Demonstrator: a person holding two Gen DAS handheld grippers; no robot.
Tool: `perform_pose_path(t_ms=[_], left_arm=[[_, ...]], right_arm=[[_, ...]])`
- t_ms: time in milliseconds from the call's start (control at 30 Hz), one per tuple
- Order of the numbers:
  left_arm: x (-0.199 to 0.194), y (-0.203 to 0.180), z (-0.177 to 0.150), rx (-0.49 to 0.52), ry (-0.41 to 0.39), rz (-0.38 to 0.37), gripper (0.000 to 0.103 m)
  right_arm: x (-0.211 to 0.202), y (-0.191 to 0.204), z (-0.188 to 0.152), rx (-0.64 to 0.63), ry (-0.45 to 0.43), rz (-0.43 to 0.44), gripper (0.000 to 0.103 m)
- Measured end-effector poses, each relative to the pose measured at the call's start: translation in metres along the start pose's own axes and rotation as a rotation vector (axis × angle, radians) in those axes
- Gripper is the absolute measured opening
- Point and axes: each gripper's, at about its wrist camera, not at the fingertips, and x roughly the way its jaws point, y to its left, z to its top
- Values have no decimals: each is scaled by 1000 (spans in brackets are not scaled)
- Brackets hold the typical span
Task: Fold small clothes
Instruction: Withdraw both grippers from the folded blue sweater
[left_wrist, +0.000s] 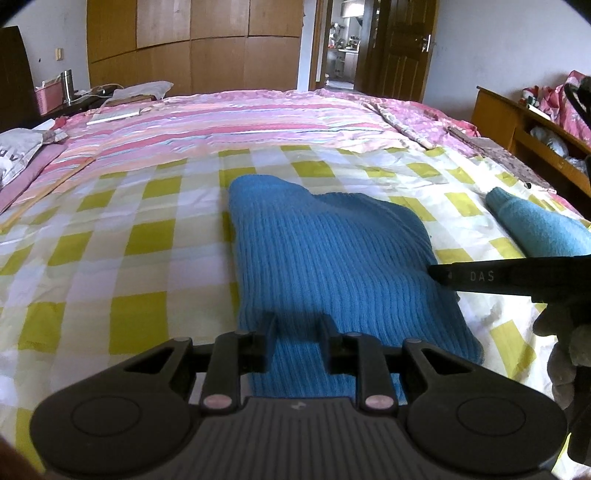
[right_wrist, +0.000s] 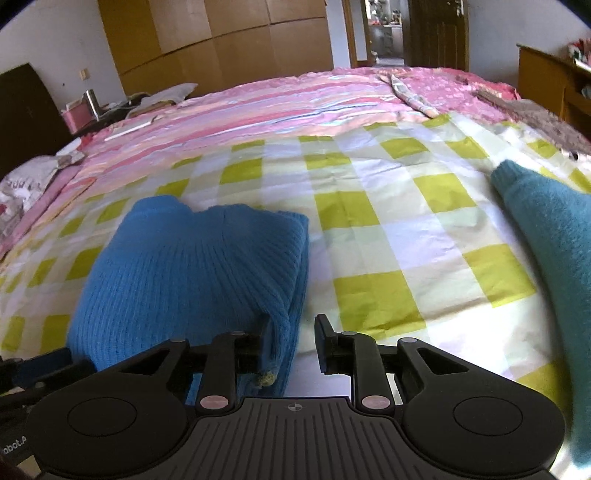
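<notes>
roughly folded blue sweater (left_wrist: 325, 258), checked bedsheet (left_wrist: 122, 236)

The teal garment (right_wrist: 546, 258) runs out of the right edge of the right wrist view, so its full shape is unseen; in the left wrist view only its cuff end shows at middle right. The blue sweater (left_wrist: 332, 258) has its near hem hidden behind the left gripper (left_wrist: 298, 325). At lower right there, a gloved hand (left_wrist: 565, 350) is cut off. Small items through the doorway (left_wrist: 341, 44), perhaps kitchenware, are too tiny to tell.
</notes>
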Motion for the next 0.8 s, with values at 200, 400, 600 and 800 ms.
perform_pose_path(t_ms=[200, 400, 600, 800], left_arm=[[-14, 1, -7, -9, -5, -7, 31], [-14, 0, -17, -6, 15, -13, 31], [-11, 1, -22, 0, 33, -5, 32], [-18, 0, -25, -5, 31, -8, 36]], right_arm=[[-32, 4, -5, -5, -48, -7, 22], [-45, 7, -30, -23, -26, -12, 22], [-39, 6, -42, -16, 19, -31, 22], [-53, 11, -45, -27, -1, -18, 23]])
